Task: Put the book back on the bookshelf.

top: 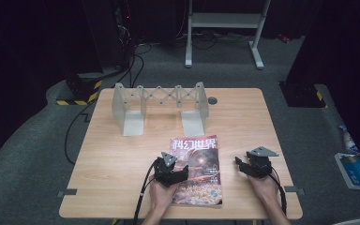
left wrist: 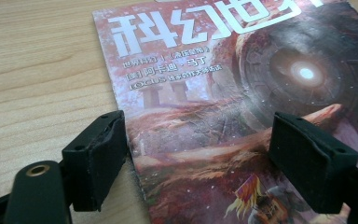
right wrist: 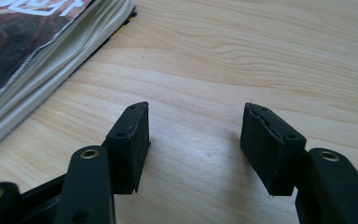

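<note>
1. near the front edge of the surface (top: pixel 122 154) lies the magazine (top: pixel 197 171), cover up.
2. my left gripper (top: pixel 172 165) hangs over its left edge, jaws wide apart and gripping nothing.
3. my right gripper (top: pixel 247 165) sits just right of the magazine, jaws open over bare wood.

Both black grippers (top: pixel 183 169) (top: pixel 238 162) carry grey three-cornered plates, brass-ringed screw holes and, seemingly, black trailing cables.
</note>
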A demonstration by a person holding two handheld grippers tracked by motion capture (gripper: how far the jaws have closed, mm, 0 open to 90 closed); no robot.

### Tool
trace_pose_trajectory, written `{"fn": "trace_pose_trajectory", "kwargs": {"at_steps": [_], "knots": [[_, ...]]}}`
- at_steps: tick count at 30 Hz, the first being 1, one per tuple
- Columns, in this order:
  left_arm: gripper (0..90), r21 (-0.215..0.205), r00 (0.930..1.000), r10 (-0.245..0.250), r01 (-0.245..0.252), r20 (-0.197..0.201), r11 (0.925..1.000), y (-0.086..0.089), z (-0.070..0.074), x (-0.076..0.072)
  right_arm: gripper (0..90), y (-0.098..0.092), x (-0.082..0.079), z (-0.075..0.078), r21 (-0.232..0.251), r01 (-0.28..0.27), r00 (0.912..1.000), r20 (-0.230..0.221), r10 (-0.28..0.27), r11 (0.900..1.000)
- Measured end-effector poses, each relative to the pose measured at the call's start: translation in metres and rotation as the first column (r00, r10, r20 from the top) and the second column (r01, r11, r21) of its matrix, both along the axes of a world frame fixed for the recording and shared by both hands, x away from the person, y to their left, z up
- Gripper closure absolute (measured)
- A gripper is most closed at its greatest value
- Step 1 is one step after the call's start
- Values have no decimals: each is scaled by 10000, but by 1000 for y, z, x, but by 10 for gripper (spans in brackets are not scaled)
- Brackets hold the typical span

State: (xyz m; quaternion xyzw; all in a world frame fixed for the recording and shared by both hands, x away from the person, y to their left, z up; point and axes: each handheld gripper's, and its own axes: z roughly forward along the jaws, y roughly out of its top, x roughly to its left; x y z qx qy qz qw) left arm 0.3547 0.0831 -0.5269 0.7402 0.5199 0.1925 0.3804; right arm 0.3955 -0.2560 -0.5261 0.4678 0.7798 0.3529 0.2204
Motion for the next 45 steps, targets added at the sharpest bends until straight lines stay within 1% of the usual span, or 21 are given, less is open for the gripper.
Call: {"fn": "trace_pose_trajectory", "kwargs": {"at_steps": [4,6,7,8,9,10,11,12,14,15,16,18,21,24,26,28,36,38,41,43,45], "knots": [[257,-191,9992,-383,386,135,9991,9,4,5,435,6,-1,7,36,-44,9987,-516,46,10000],[258,-172,9986,-513,514,89,9985,13,6,12,438,6,-1,9,622,-9,9984,-562,44,9981],[258,-134,9985,-541,540,-7,9984,15,9,16,437,7,0,10,755,-24,9976,-691,77,9971],[257,-205,9986,-532,533,61,9984,16,10,18,434,10,1,12,764,-40,9967,-802,101,9971],[266,-483,9983,-549,557,180,9973,19,10,20,433,11,1,13,776,-96,9966,-814,159,9969],[275,-494,9978,-622,632,220,9968,21,10,23,432,13,0,14,989,-145,9961,-848,230,9950],[274,-311,9977,-664,668,131,9973,21,10,26,429,15,0,16,1152,-209,9954,-900,314,9931],[266,77,9978,-666,666,22,9977,22,10,31,425,16,2,16,1131,-281,9953,-888,383,9932],[265,290,9978,-619,626,-235,9976,26,13,40,407,20,5,17,1296,-565,9924,-1012,699,9900],[261,279,9980,-583,590,-235,9979,28,14,43,402,21,6,17,1270,-630,9915,-1056,766,9899],[266,-4,9982,-577,577,-156,9983,32,15,47,388,28,10,19,1302,-772,9902,-1059,913,9885],[254,173,9985,-452,457,-307,9988,35,14,52,383,30,11,20,1403,-803,9894,-1091,960,9868],[231,37,9983,-464,465,-357,9989,37,9,56,374,35,12,21,2077,-789,9861,-1274,1070,9750],[199,71,9971,-761,761,86,9971,37,5,57,405,40,17,25,2068,-714,9786,-1747,1086,9758],[197,-102,9965,-820,822,142,9966,35,3,58,414,44,19,27,2086,-804,9748,-1878,1207,9747],[192,-234,9963,-818,824,255,9963,35,1,59,422,49,22,28,1932,-989,9763,-1709,1327,9762],[188,-293,9975,-682,688,206,9972,32,-3,61,421,77,35,30,1271,-1146,9722,-1893,1375,9852],[192,69,9970,-688,686,357,9976,27,-4,60,403,81,39,32,1025,-1078,9722,-1972,1264,9889],[213,57,9966,-731,729,375,9973,25,-4,58,393,86,47,33,558,-806,9718,-2174,909,9952],[216,91,9964,-748,744,408,9972,26,-4,58,387,88,54,32,367,-760,9635,-2547,828,9964],[221,76,9957,-836,834,411,9965,26,-4,58,383,90,57,34,253,-705,9630,-2590,746,9972]]}}
